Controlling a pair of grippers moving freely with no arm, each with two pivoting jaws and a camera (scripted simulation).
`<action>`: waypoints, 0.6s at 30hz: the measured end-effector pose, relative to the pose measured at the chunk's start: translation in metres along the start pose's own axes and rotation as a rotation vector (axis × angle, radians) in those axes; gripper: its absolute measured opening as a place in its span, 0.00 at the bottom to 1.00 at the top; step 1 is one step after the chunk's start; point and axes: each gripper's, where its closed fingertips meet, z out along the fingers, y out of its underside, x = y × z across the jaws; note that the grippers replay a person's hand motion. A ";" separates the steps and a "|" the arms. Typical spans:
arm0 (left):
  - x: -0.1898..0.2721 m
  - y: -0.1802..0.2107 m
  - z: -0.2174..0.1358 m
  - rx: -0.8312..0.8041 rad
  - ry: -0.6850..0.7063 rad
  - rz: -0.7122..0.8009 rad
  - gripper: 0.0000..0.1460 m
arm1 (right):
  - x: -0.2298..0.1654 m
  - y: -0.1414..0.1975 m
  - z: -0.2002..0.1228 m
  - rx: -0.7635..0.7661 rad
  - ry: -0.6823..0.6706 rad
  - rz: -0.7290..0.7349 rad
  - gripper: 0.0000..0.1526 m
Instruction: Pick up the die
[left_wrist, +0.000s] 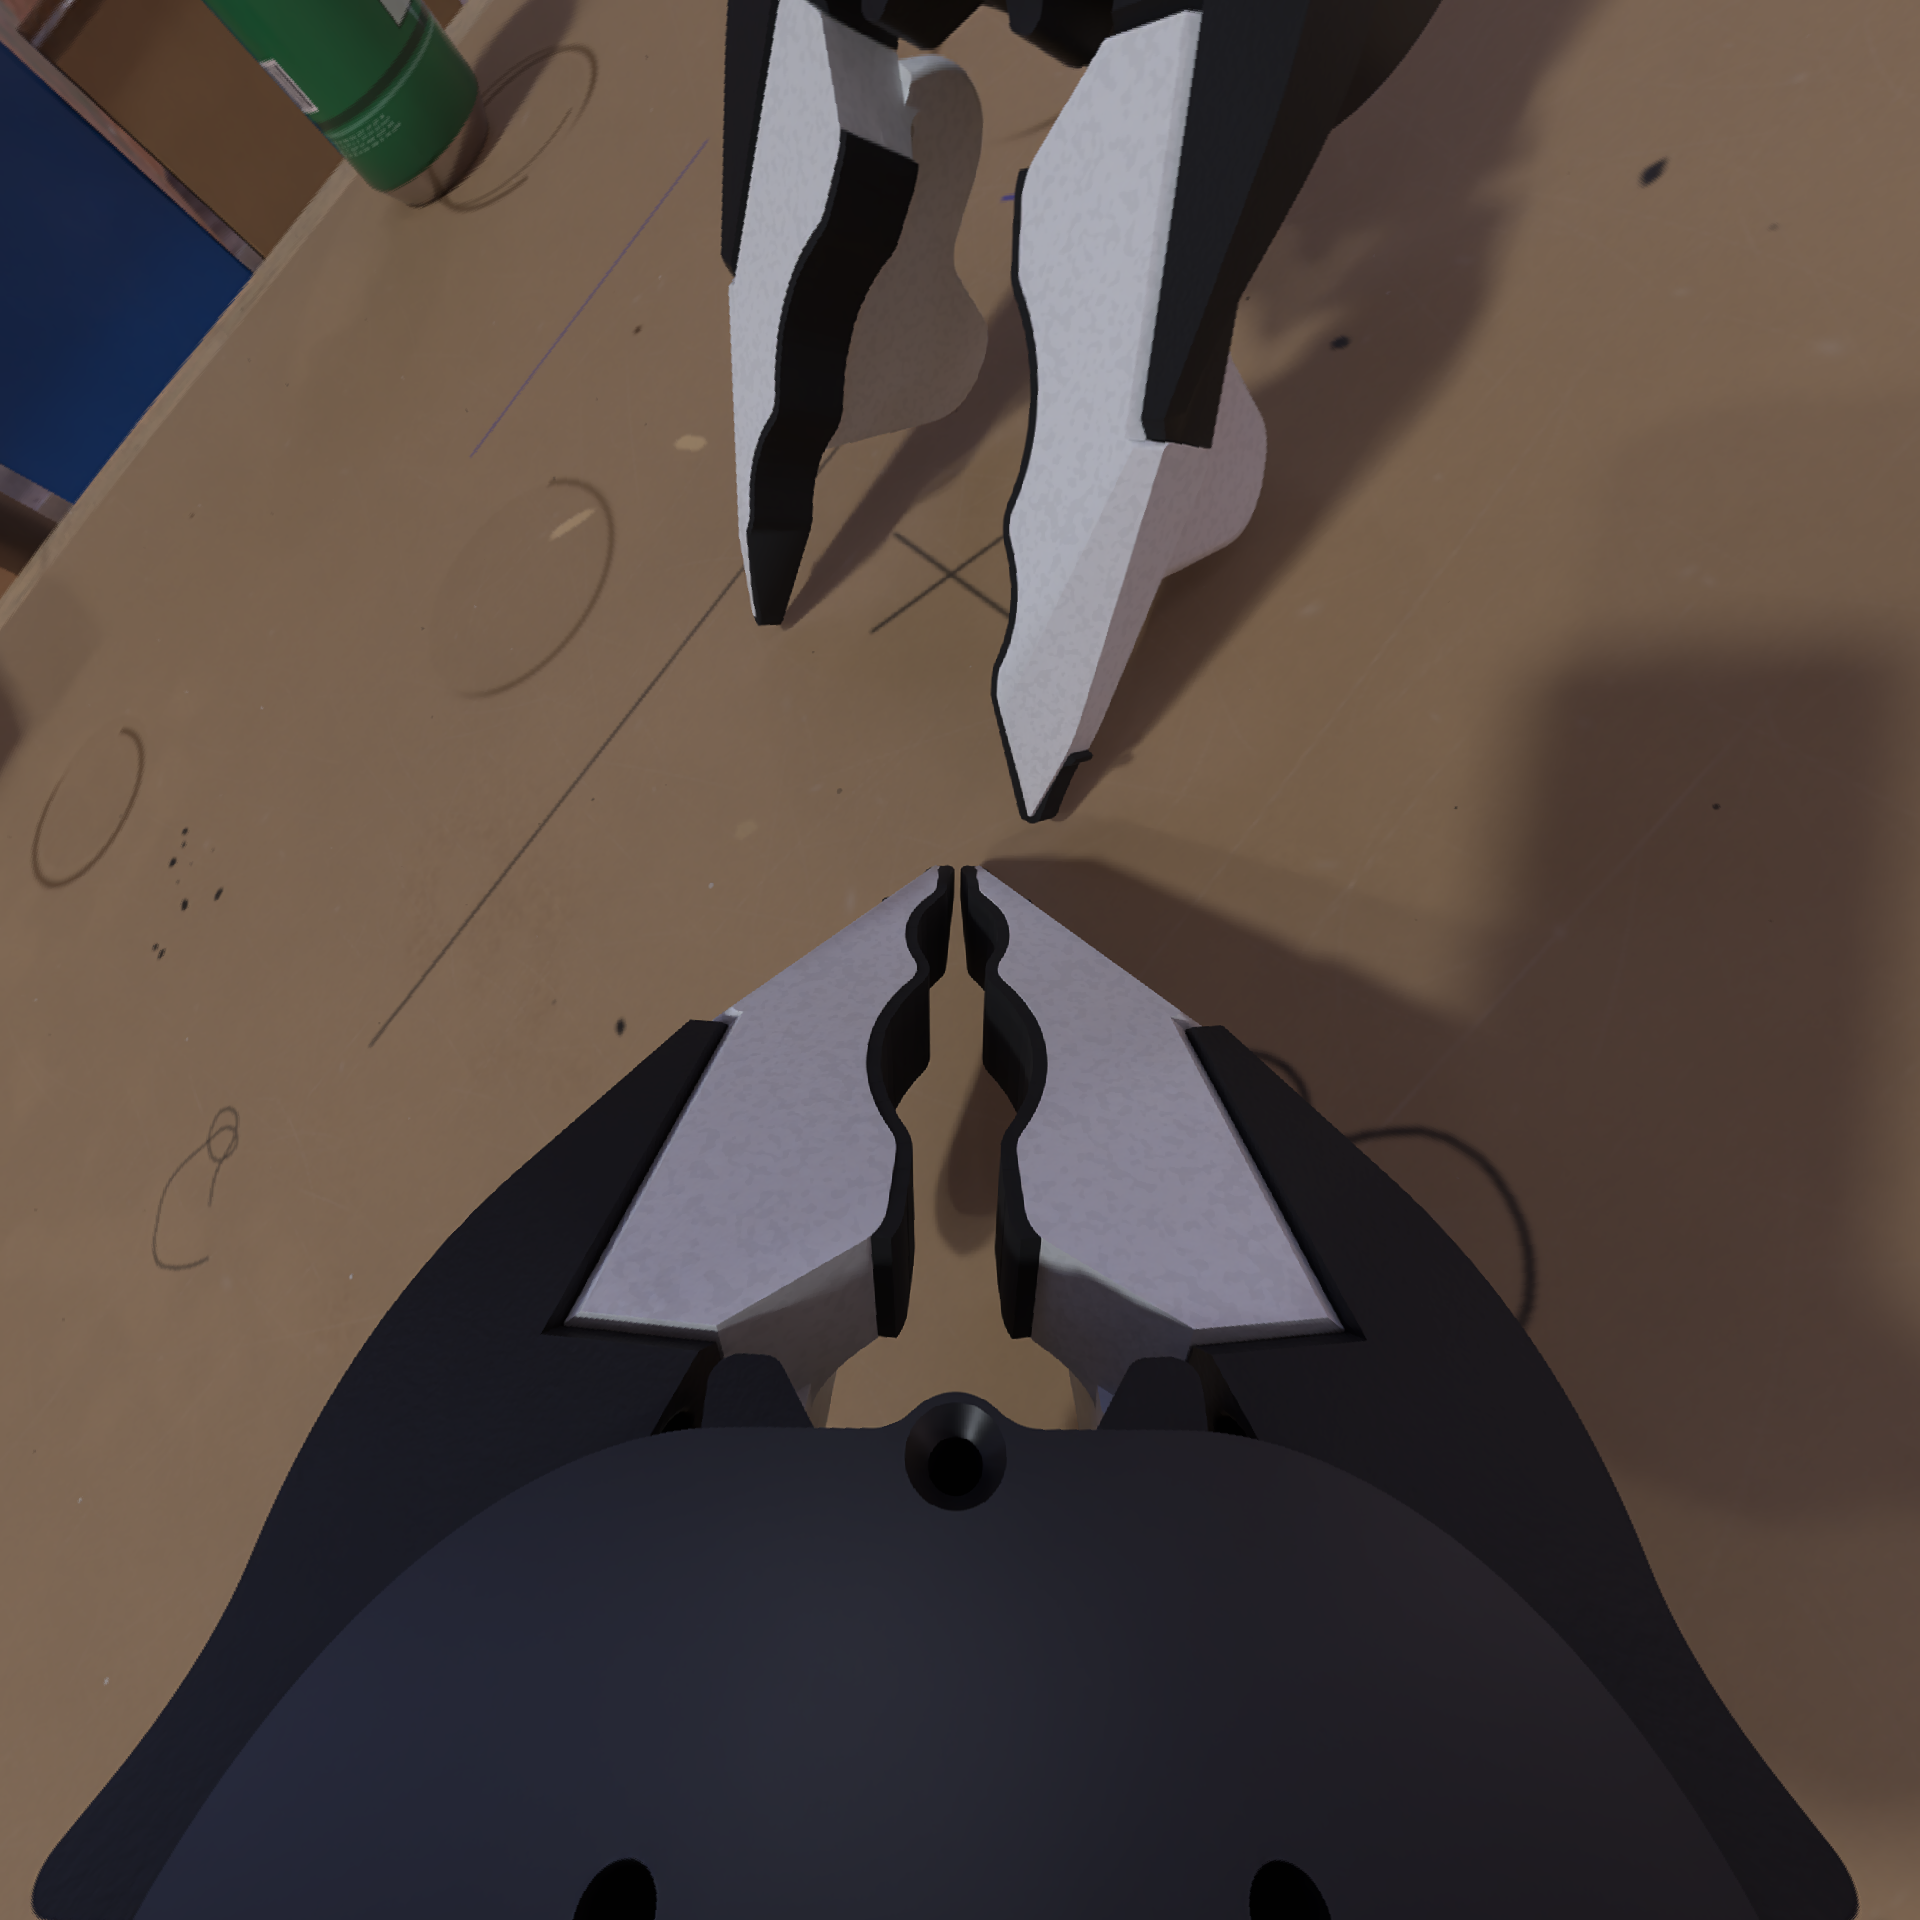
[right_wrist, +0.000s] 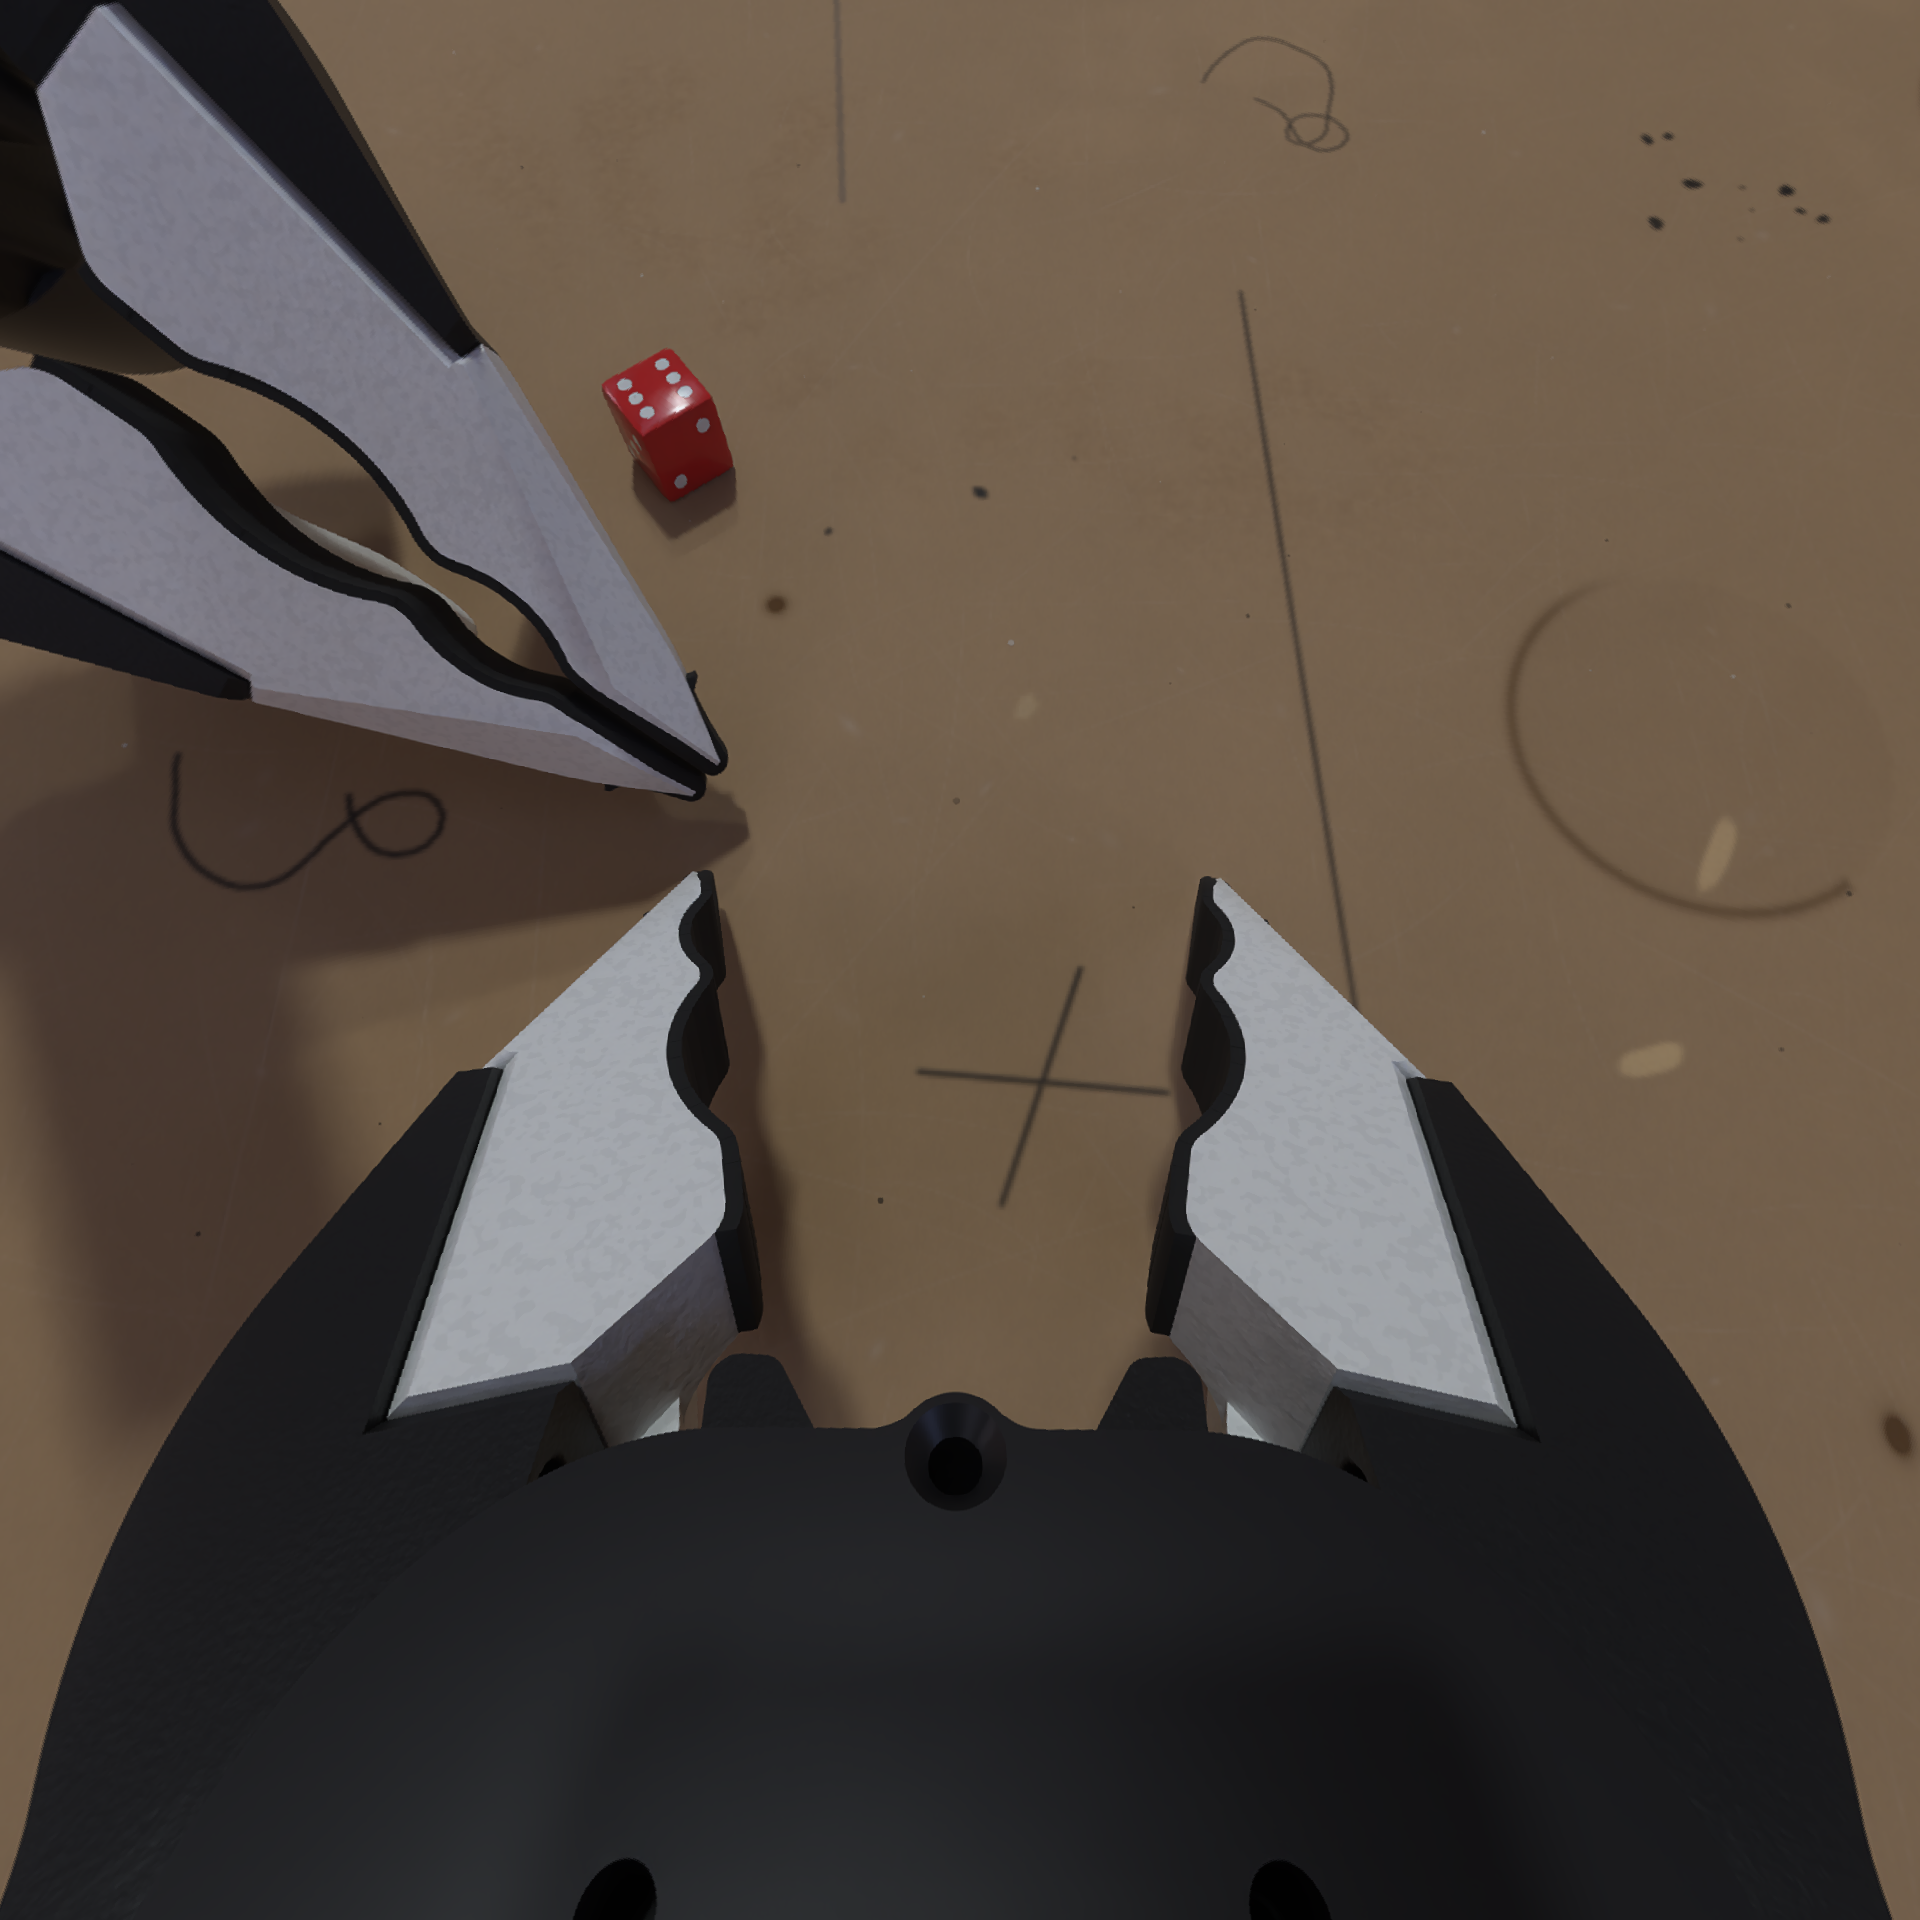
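Die: absent from the left wrist view, where the left gripper (left_wrist: 957, 873) is clenched on nothing above the table (left_wrist: 1455, 935). Right wrist view: die (right_wrist: 670, 424) rests at 11 o'clock, ungrasped; right gripper (right_wrist: 956, 883) spread wide, well short. Approach and grasp remain.

Left gripper (left_wrist: 957, 871): fingers drawn together, tips all but touching, nothing between them. Black inner pads meet at the tips only; the wavy profile leaves gaps farther back. Pointed forward and down.

Right gripper (right_wrist: 954, 881): fingers spread wide, gap empty. Same white finger bodies, black pads, black housing. Angled downward.

The two face each other nearly tip to tip. In the right wrist view the left gripper's closed tips (right_wrist: 712, 771) sit just beside the right gripper's near finger (right_wrist: 582, 1122), not touching.
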 end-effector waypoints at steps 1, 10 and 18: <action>0.001 0.000 0.000 0.004 0.001 0.005 0.01 | 0.000 0.000 0.000 0.000 0.001 -0.004 0.59; -0.002 0.004 0.003 -0.010 0.002 0.058 0.01 | 0.003 0.000 0.000 0.004 0.016 0.016 0.58; -0.005 0.005 0.007 -0.016 0.008 0.083 0.01 | 0.004 0.000 0.001 -0.009 0.041 0.014 0.60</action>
